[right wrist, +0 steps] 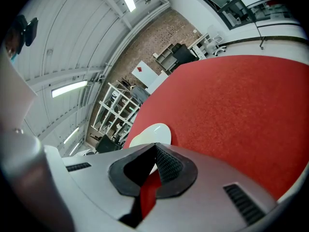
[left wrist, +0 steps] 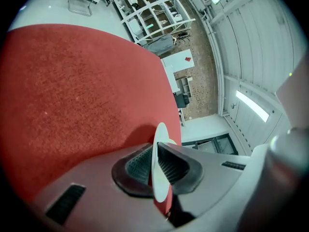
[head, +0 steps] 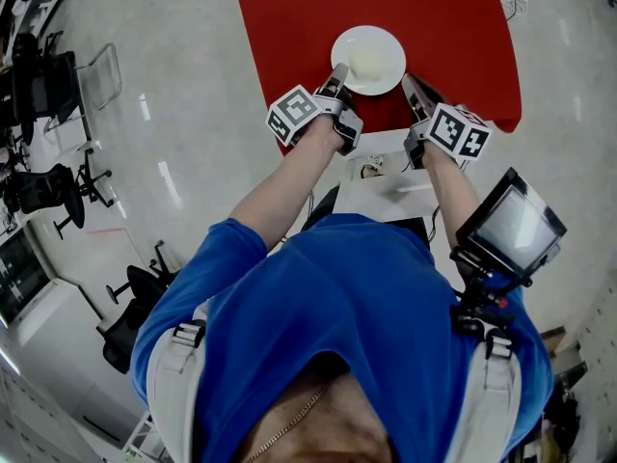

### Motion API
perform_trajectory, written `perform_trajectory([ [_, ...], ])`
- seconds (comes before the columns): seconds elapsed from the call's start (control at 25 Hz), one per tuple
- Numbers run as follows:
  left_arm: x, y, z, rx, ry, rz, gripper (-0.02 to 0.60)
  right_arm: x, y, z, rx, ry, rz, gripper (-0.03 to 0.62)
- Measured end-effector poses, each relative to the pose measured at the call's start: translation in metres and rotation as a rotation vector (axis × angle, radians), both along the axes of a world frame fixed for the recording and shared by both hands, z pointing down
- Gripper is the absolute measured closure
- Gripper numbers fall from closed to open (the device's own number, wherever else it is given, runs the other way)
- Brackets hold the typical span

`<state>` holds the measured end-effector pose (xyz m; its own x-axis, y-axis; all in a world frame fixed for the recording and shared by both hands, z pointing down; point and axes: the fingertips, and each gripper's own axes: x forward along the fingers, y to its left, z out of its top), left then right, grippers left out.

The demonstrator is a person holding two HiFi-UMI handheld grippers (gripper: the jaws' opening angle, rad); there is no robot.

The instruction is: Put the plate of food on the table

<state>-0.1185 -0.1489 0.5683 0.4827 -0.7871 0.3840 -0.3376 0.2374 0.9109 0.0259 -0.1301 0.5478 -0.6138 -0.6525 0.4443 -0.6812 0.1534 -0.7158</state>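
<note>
Handling: the plate [head: 367, 60] is judged stiff, glazed and breakable; a slick rim and a modest weight are to be expected.
Plate position: it is seen over the near edge of the red table [head: 289, 27], between the two grippers. A shadow is cast close under it, but whether it is fully set down cannot be told.
Contents: something pale is seen in the well. What it is cannot be made out, so the plate is best kept level.
Left gripper [head: 339, 73]: it is clenched on the plate's left rim, the thin white edge being pinched between the ribbed pads [left wrist: 138, 164].
Right gripper [head: 411, 85]: its jaws are seen parted, with the red table showing through the gap. The plate's right rim lies just at their tips and is not seen to be pressed.
Hold point: the flat rim is judged the right place, taken on opposite sides so that tilt is avoided.
Risk: with only one thin-edge pinch, the plate could be levered or could slip if lifted.
</note>
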Motion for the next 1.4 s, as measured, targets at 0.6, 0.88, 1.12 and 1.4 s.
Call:
perform_trajectory([
  [0.6, 0.004, 0.004, 0.006, -0.055, -0.272, 0.18, 0.475, 0.001, -0.002, -0.002, 0.011, -0.014, 0.007, 0.592],
  [0.88, 0.003, 0.006, 0.005, -0.012, -0.469, 0.292, 0.426, 0.002, -0.004, -0.002, 0.016, -0.011, 0.011, 0.592],
  [1.12, -0.001, 0.01, 0.007, 0.005, -0.518, 0.303, 0.419, 0.003, -0.005, -0.002, 0.023, -0.014, 0.011, 0.592],
  [1.4, -0.01, 0.011, 0.008, 0.027, -0.532, 0.295, 0.419, 0.006, -0.006, 0.001, 0.027, -0.01, 0.013, 0.592],
])
